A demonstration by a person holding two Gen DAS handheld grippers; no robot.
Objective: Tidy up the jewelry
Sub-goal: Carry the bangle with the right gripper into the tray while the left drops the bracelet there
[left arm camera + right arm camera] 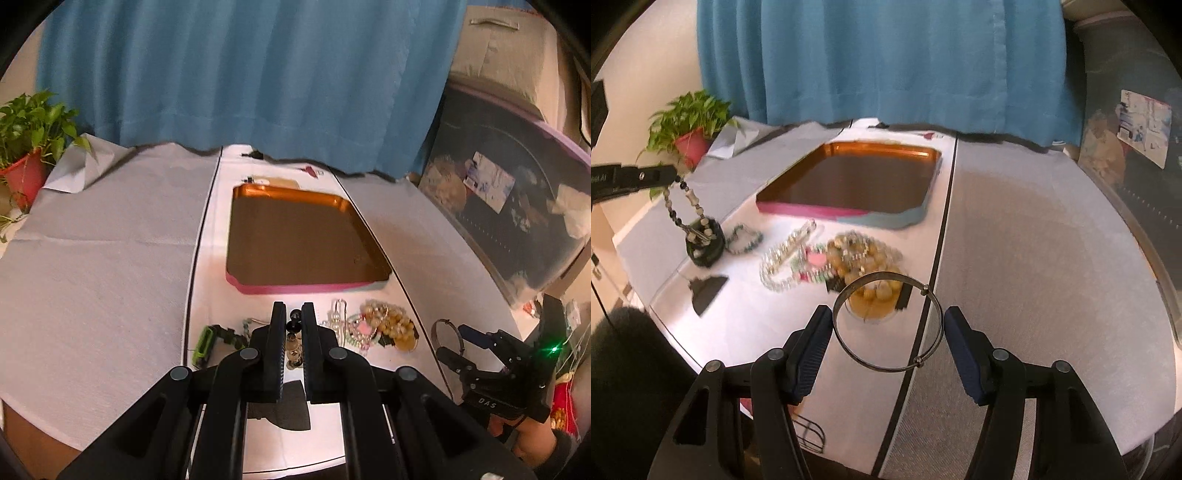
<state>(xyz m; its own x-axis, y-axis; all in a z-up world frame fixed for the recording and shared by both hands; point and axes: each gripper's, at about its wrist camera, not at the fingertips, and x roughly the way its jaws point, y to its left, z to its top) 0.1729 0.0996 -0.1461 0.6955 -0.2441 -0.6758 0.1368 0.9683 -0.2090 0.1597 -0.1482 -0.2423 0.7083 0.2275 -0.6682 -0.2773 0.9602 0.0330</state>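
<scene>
Two tangled bracelets (809, 258), perhaps more.

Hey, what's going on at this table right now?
A person is sorting jewelry with handheld tongs. The left tongs are shut on a dark-and-pale beaded strand, which hangs down to a small dark pot. The right tongs hold a thin silver metal bangle across its width. The copper-coloured tray with a pink rim is still empty, and a heap of bead bracelets waits on the white cloth before it.
</scene>
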